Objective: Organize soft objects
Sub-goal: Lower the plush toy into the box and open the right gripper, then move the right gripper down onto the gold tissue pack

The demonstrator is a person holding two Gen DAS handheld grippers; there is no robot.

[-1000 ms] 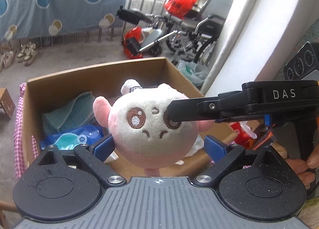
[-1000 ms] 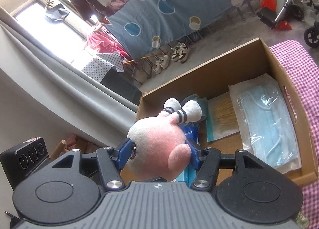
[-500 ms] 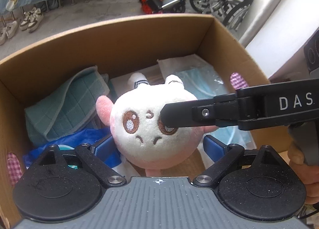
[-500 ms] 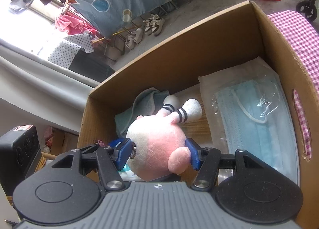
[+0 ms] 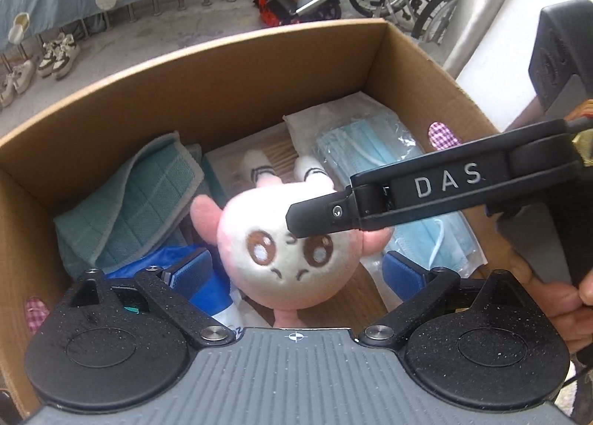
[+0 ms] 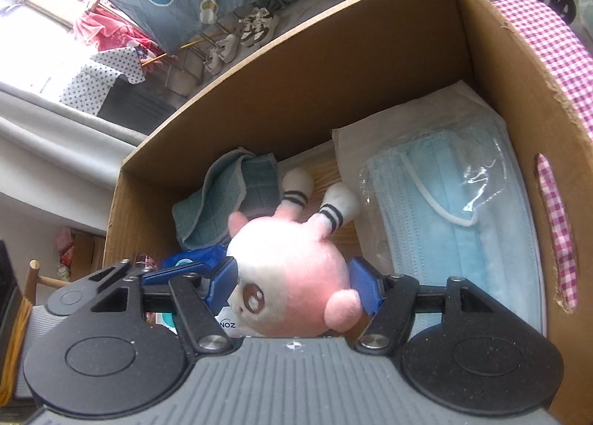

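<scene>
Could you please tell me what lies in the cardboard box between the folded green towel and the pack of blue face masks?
In both wrist views, the pink plush toy lies between the green towel and the mask pack, over a pale flat packet.

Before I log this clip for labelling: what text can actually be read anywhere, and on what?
"DAS": white letters on the right gripper's black finger.
"NOZ": cut-off print on the white and blue packet under the plush toy.
Nothing else is legible.
</scene>
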